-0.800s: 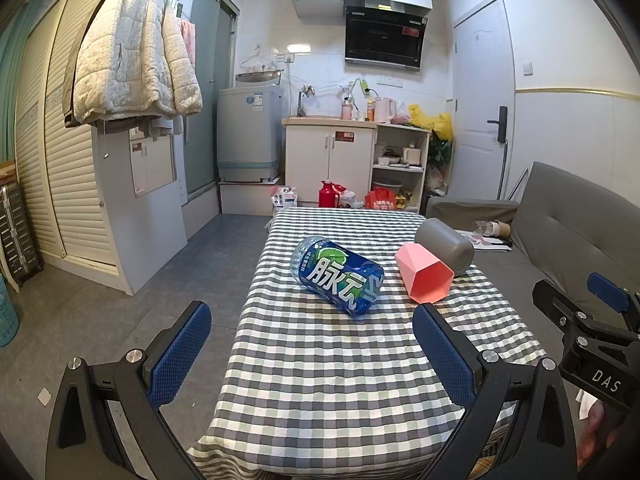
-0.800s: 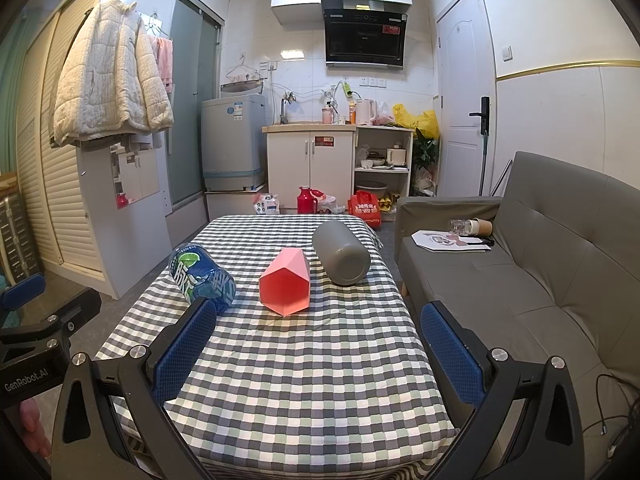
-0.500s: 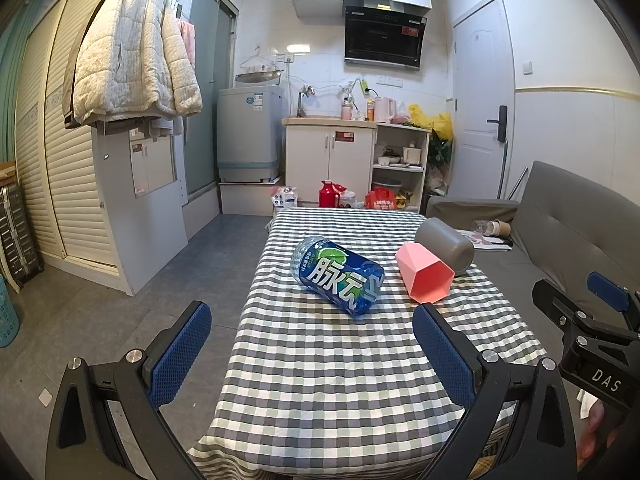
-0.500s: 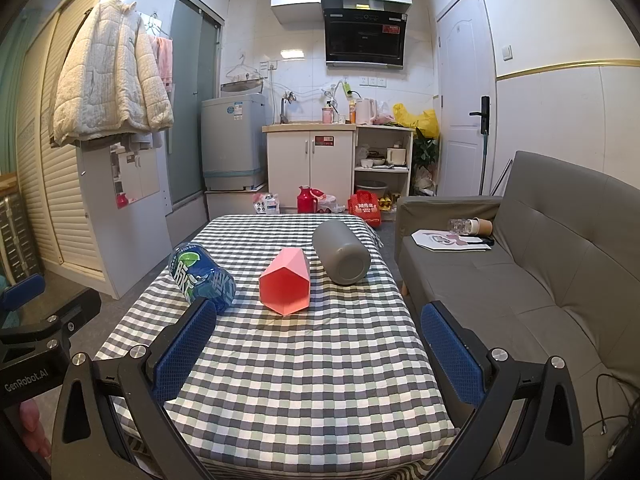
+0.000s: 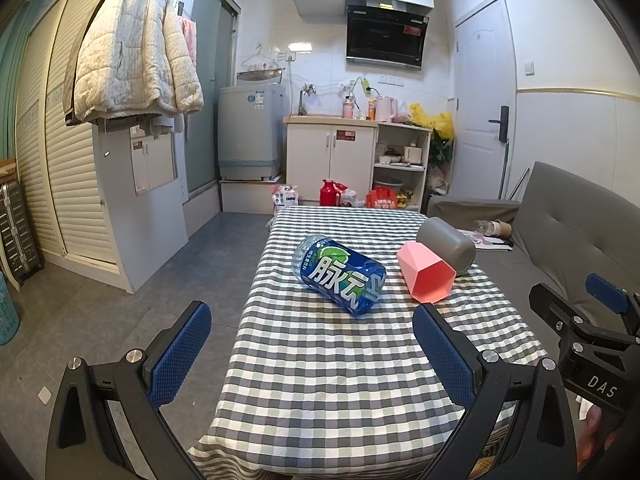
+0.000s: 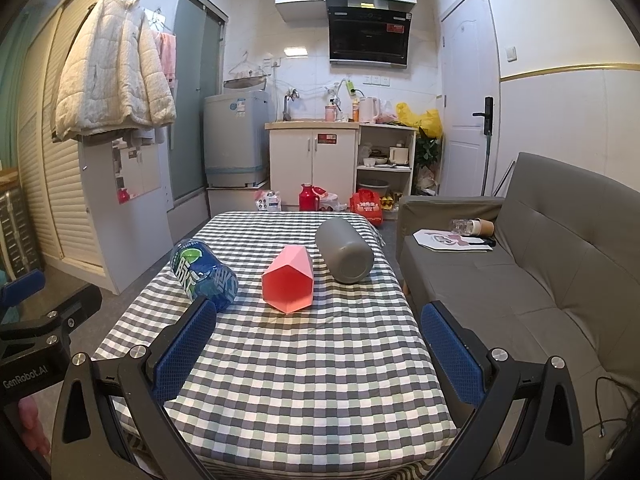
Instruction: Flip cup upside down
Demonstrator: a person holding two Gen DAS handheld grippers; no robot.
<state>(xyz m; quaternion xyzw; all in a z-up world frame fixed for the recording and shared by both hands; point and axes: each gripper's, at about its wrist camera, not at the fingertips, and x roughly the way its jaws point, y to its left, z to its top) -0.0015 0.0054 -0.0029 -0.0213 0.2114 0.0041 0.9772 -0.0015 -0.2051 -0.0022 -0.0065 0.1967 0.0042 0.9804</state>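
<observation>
A pink hexagonal cup [image 6: 289,279] lies on its side on the checked tablecloth [image 6: 304,364]; it also shows in the left wrist view [image 5: 426,276]. A grey cup [image 6: 345,250] lies on its side just right of it, and shows in the left wrist view [image 5: 446,243] too. A blue bottle [image 5: 339,274] lies on its side to the left, seen also in the right wrist view [image 6: 204,272]. My left gripper [image 5: 310,356] is open and empty near the table's front edge. My right gripper [image 6: 316,348] is open and empty, well short of the cups.
A grey sofa [image 6: 532,272] stands right of the table with papers and a paper cup [image 6: 480,226] on it. Kitchen cabinets [image 6: 312,160], a washing machine [image 6: 236,140] and floor clutter lie beyond the table's far end. Open floor [image 5: 100,320] lies to the left.
</observation>
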